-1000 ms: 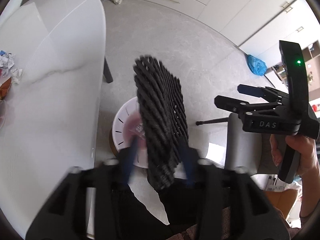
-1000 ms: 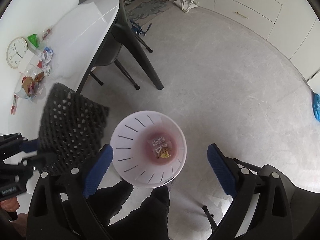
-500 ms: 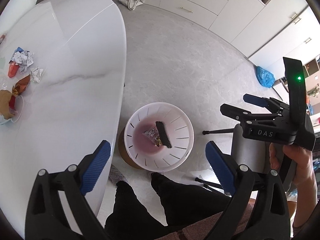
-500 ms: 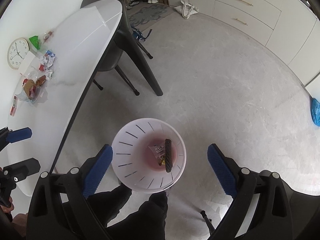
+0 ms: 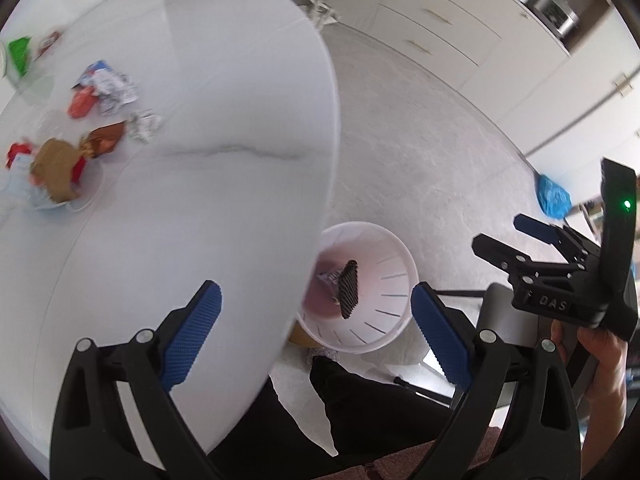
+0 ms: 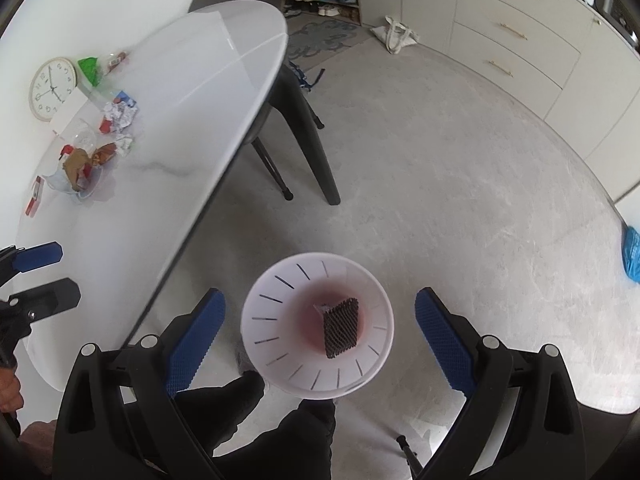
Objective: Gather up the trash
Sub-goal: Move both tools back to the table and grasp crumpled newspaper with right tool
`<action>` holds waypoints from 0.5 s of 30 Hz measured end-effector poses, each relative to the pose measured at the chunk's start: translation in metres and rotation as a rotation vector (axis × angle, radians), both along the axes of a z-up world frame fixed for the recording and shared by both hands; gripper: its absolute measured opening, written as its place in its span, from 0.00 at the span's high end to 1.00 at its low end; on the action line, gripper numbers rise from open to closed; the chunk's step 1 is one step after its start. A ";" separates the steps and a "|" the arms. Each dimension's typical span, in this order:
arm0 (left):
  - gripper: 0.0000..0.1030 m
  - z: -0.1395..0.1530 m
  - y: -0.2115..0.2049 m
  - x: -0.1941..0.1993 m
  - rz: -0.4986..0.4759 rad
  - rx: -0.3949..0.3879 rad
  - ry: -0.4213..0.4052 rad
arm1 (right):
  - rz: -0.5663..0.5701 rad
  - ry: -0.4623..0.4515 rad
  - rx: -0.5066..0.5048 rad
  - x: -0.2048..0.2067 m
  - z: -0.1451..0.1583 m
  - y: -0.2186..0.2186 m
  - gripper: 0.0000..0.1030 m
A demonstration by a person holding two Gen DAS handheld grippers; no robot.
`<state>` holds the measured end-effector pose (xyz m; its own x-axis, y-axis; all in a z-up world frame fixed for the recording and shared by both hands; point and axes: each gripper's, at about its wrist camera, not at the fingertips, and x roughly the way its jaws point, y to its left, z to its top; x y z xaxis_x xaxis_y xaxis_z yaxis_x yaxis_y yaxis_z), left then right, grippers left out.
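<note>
A white slotted trash bin point(image 5: 384, 304) point(image 6: 280, 320) stands on the floor by the table's edge. A black mesh piece point(image 5: 349, 289) point(image 6: 340, 327) lies inside it on a wrapper. Crumpled wrappers point(image 5: 108, 92) point(image 6: 118, 114) and a clear bowl of trash point(image 5: 56, 178) point(image 6: 78, 174) sit on the white table point(image 5: 208, 184) point(image 6: 180, 120). My left gripper point(image 5: 316, 334) is open and empty over the table's edge; its blue-tipped fingers show in the right wrist view point(image 6: 38, 256). My right gripper point(image 6: 320, 338) is open and empty above the bin; it shows in the left wrist view point(image 5: 516, 240).
A round clock point(image 6: 52, 89), a green wrapper point(image 6: 89, 68) and a red packet point(image 6: 35, 202) lie on the table. A dark chair point(image 6: 296, 120) is tucked under the table. A blue bag point(image 6: 632, 254) and a cloth bag point(image 6: 394, 36) lie on the floor by the cabinets.
My left gripper let go of the black mesh piece, which fell into the bin. The gripper then swung left over the table. The right gripper stayed open above the bin.
</note>
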<state>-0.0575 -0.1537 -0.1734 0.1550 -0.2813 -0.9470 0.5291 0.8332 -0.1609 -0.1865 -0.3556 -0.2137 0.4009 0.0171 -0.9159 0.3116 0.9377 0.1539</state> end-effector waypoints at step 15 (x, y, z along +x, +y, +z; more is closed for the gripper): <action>0.09 0.022 0.152 0.056 0.367 0.034 -0.103 | 0.269 -0.094 -0.007 0.118 0.025 0.113 0.04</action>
<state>-0.0017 -0.0014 -0.1518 0.3340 -0.1581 -0.9292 0.2066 0.9741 -0.0915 -0.0682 -0.2430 -0.1884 0.4659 0.1278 -0.8755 0.0364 0.9859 0.1633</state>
